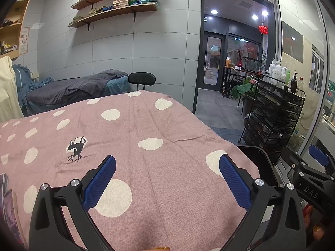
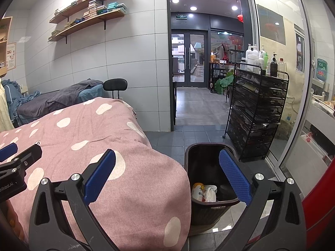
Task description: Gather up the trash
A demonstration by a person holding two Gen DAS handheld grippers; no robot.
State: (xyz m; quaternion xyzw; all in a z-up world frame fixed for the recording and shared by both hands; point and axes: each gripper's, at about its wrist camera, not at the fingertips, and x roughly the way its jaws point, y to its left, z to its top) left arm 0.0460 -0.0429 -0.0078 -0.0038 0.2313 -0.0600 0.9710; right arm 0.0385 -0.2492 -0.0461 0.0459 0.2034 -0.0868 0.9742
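A dark waste bin (image 2: pixel 209 163) stands on the floor at the right side of the bed; its rim also shows in the left wrist view (image 1: pixel 257 156). Crumpled white and yellow wrappers (image 2: pixel 204 192) lie inside it. My right gripper (image 2: pixel 167 175) is open and empty, held above the bed's edge and the bin. My left gripper (image 1: pixel 167 177) is open and empty above the pink spotted bedcover (image 1: pixel 146 129). A thin dark packet (image 1: pixel 9 209) lies at the cover's far left edge, partly cut off.
A black wire rack (image 2: pixel 257 113) with bottles on top stands right of the bin by a glass wall (image 2: pixel 297 104). A second bed (image 1: pixel 73 87) and a black chair (image 1: pixel 142 79) stand behind. An open doorway (image 2: pixel 188 62) leads to a tiled hall.
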